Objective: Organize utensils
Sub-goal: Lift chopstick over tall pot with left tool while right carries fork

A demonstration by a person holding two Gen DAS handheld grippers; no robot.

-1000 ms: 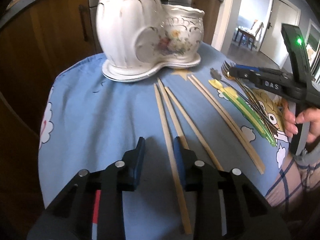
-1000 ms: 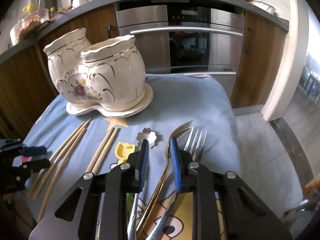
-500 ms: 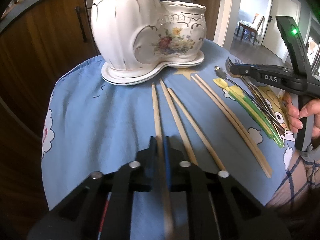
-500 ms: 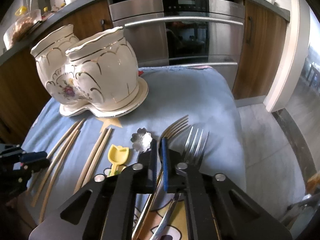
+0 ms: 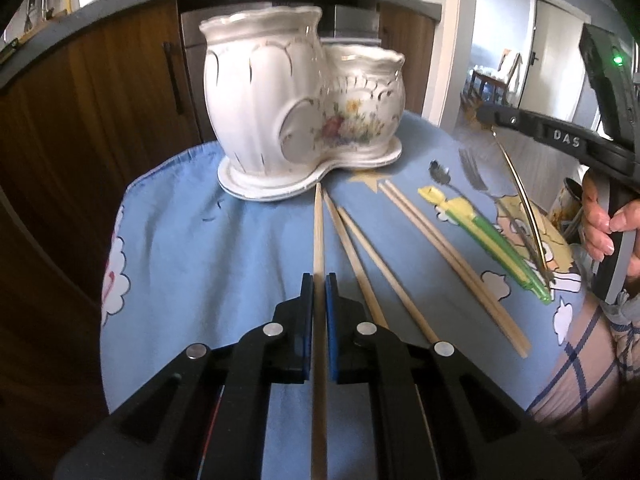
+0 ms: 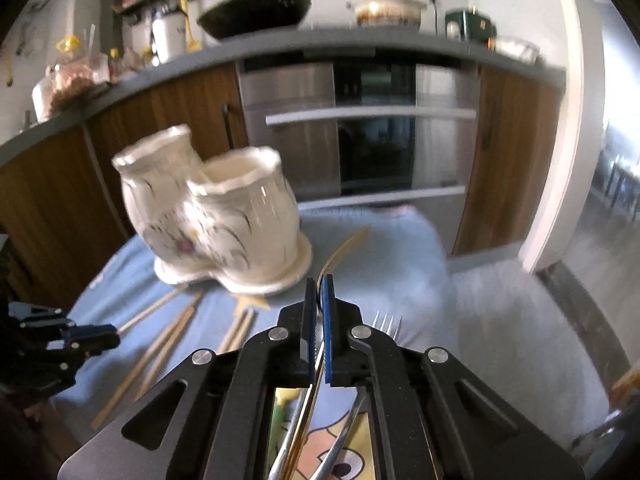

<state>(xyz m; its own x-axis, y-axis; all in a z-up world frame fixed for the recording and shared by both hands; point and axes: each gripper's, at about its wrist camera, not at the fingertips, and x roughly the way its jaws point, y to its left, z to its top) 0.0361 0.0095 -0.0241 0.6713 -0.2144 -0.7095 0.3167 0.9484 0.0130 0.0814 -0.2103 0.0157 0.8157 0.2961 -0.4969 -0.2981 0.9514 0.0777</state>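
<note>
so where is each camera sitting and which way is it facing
Left wrist: sits on the left gripper, looking down its fingers across the blue cloth toward the white holder; its jaws are shut on a chopstick, and the right gripper and a hand show at right.
Right wrist: sits on the right gripper, facing the holder and oven; shut on a gold fork, with the left gripper at left.
Shared: holder, cloth, chopsticks, each other's gripper.
</note>
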